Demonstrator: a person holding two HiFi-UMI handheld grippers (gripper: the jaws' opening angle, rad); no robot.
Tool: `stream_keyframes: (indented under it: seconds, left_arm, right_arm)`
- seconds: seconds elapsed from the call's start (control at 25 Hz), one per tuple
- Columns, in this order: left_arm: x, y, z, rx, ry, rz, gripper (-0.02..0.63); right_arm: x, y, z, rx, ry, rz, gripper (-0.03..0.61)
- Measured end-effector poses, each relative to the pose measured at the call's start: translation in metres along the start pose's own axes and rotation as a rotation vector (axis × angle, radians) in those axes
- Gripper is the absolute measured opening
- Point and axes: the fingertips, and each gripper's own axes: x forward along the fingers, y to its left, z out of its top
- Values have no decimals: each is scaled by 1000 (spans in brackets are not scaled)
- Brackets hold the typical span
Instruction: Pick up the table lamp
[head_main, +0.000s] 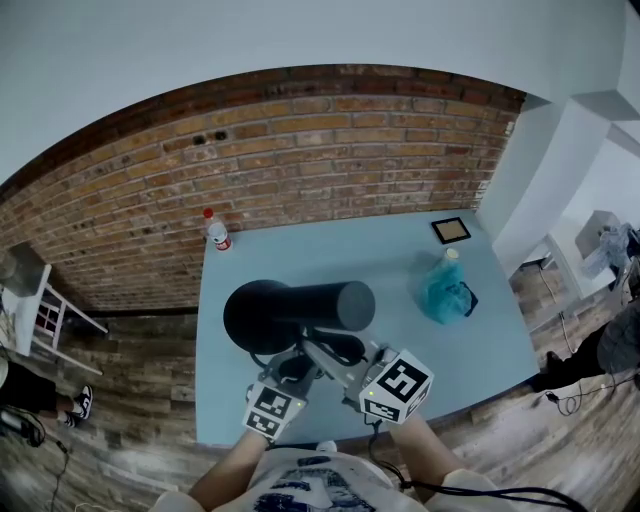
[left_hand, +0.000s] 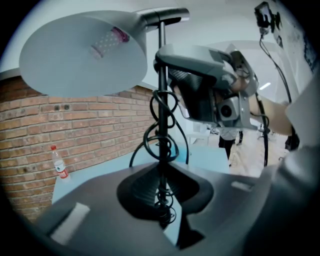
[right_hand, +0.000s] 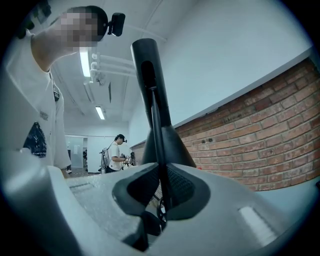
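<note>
In the head view, a water bottle (head_main: 216, 230) with a red cap stands at the upper left corner of the light blue table (head_main: 480, 340), near the brick wall.

The black table lamp (head_main: 300, 312) is at the lower middle of this view, over the near part of the table. Its shade lies across the frame, from left to right. The wide dark mouth looks to the left and the narrower closed end is at the right. I cannot tell if the base touches the table.

In the left gripper view the thin pole of the lamp runs straight up the middle of the frame, so the long axis is upright. A black cable is coiled around the pole. The shade is at the upper left, with a bulb inside.

The left gripper (head_main: 290, 375) has its jaws almost together and they clamp the pole low. The right gripper (head_main: 350, 368) is closed on the same pole, higher up.

Further right on the table there is a teal bag (head_main: 445, 290), and above it a small picture frame (head_main: 450, 230) lies flat.
</note>
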Motion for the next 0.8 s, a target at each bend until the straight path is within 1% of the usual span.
stream_keyframes:
  seconds: [0.24, 0.8]
  left_arm:
    - [2, 4, 0, 4, 11, 0, 37]
    - [-1, 10, 2, 5, -2, -9, 37]
  right_arm:
    - [2, -6, 0, 1, -13, -3, 38]
    - [10, -5, 3, -6, -15, -1, 38]
